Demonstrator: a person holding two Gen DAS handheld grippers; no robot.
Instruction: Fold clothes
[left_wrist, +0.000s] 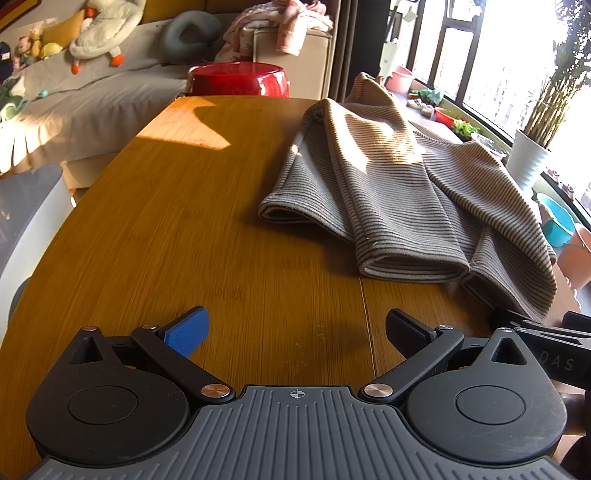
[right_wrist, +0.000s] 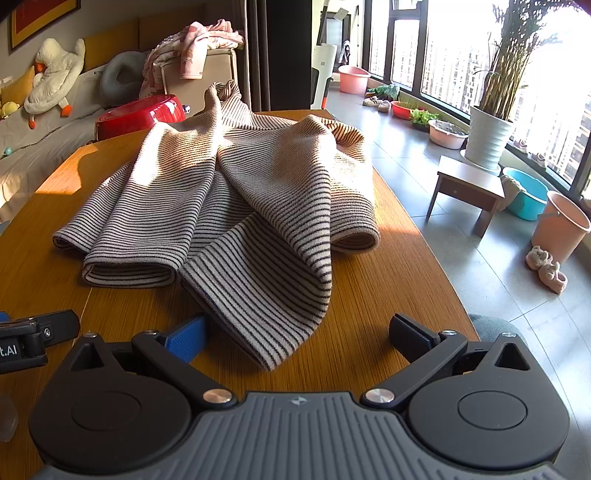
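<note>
We hold left gripper (left_wrist: 297, 332) and right gripper (right_wrist: 299, 334) spread wide, empty, before the crumpled striped garment (right_wrist: 236, 199) on the table (left_wrist: 166, 229); fold not started, next we likely pinch its near hem.

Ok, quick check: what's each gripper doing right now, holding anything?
Left gripper: open, holding nothing, over bare table.
Right gripper: open, holding nothing; a corner of the striped garment lies between its jaws.
</note>
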